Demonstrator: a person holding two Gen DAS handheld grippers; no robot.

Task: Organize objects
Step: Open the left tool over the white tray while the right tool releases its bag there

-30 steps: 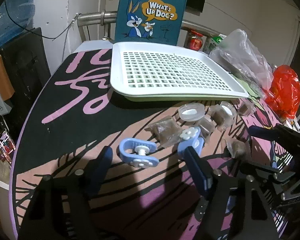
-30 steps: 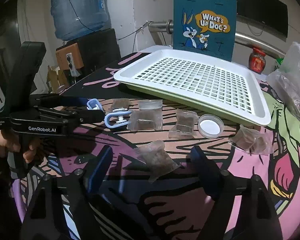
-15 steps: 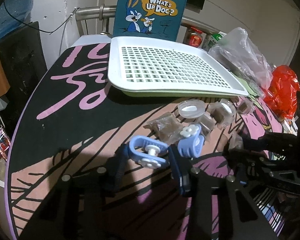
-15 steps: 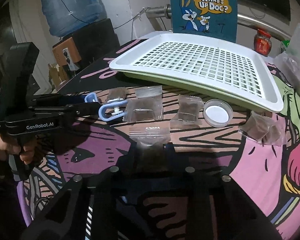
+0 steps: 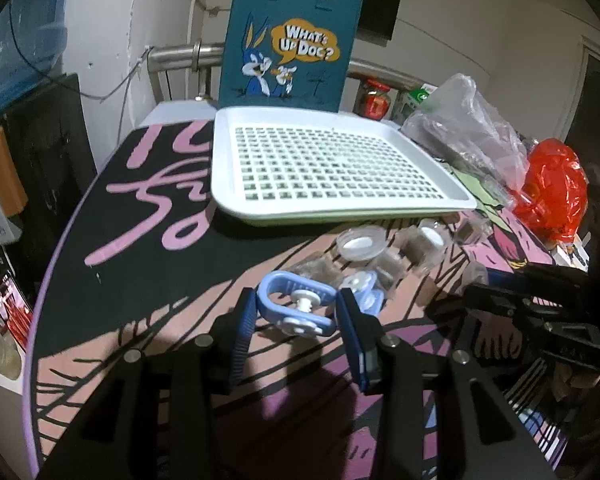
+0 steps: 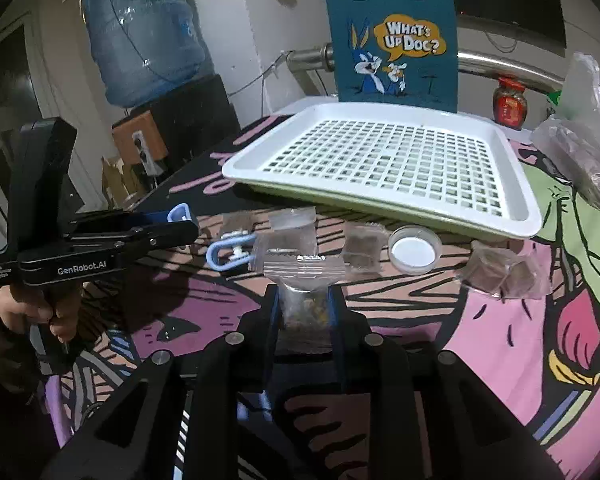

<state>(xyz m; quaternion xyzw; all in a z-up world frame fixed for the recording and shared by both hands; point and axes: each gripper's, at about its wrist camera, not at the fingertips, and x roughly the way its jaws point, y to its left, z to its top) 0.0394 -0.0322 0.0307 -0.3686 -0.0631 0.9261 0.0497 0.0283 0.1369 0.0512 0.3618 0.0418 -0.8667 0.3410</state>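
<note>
My left gripper (image 5: 296, 312) is shut on a blue plastic clip (image 5: 296, 306) and holds it just above the table. A second blue clip (image 5: 366, 290) lies right behind it. My right gripper (image 6: 302, 304) is shut on a small clear zip bag (image 6: 303, 292) of brown bits, lifted off the table. The white slotted tray (image 5: 452, 194) sits empty at the back; it also shows in the right wrist view (image 6: 516, 184). Several small bags (image 6: 362, 246) and a round white lid (image 6: 414, 249) lie in front of it.
A blue "What's Up Doc?" bag (image 5: 290, 40) stands behind the tray. Clear plastic bags (image 5: 464, 128) and a red bag (image 5: 552, 192) sit at the right. The left gripper's body (image 6: 80, 256) shows at the left of the right wrist view. The table edge (image 5: 40, 308) curves at left.
Both grippers closed from open: the left one moved onto the blue clip and gripped it, the right one gripped the zip bag and raised it off the table.
</note>
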